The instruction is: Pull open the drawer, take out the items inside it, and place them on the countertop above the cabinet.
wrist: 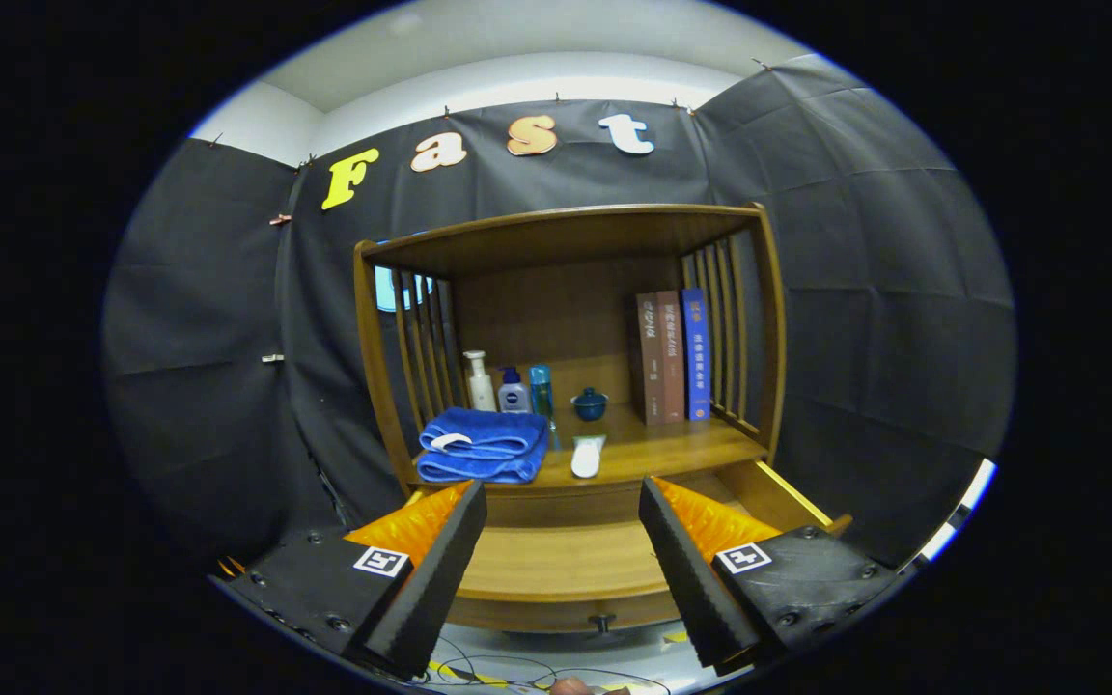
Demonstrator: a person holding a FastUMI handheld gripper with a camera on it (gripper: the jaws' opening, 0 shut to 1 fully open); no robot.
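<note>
The gripper point(563, 565) is seen with its fingers point(440, 569) spread wide apart, and nothing is held between them. The drawer point(566, 565) of the wooden cabinet point(768, 319) is found pulled open; its floor lies between and just beyond the fingers, and the part that can be seen carries nothing. The drawer's front panel with a small dark knob point(601, 622) is observed low between the fingertips.

On the surface point(672, 449) above the drawer, a folded blue towel point(482, 444) is laid at the left front, with a small white item point(450, 441) resting on top of it. A white oblong object point(587, 456) is placed just right of the towel, near the front edge. Behind the towel, three bottles are set in a row: a white pump bottle point(480, 381), a small blue-and-white bottle point(514, 392) and a teal bottle point(542, 390). A small dark blue lidded pot point(590, 403) is noted right of them. Three books point(674, 355) are stood upright against the slatted right side.
</note>
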